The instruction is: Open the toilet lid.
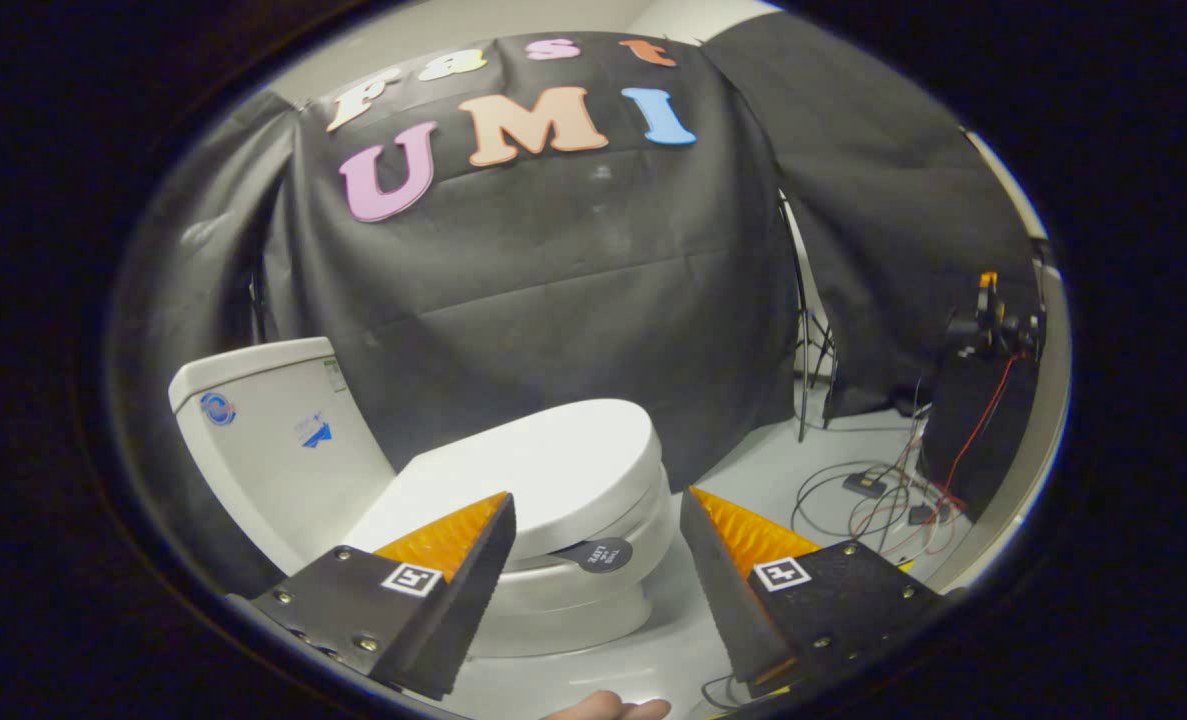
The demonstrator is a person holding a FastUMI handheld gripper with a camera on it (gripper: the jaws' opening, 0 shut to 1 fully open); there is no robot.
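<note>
Two fingers of the tool (pixel 598 510) are seen spread wide apart with nothing pressed between them, and through the gap the front of the white ceramic toilet (pixel 563 600) is framed. Its smooth white oval plastic lid (pixel 543 480) is lying flat and closed on the seat, so the task is judged to be at its approach stage, with lifting not yet begun. A small round dark tab (pixel 595 554) is seen sticking out from under the front edge of the lid, just ahead of the fingers and between them; it is judged to have been fitted there as a handle, so that a thin, flush lid can be caught by two flat fingers. The wide opening is probably being kept so that the tab or the lid's rim can be straddled before closing. Behind the lid, the white rectangular cistern (pixel 273 440) is standing against the black cloth wall, well beyond the fingers. Off beside the toilet, loose black and red cables (pixel 878 500) are lying on the pale floor (pixel 753 480), well clear of the approach. Part of a hand (pixel 608 708) is seen below, between the fingers' bases
</note>
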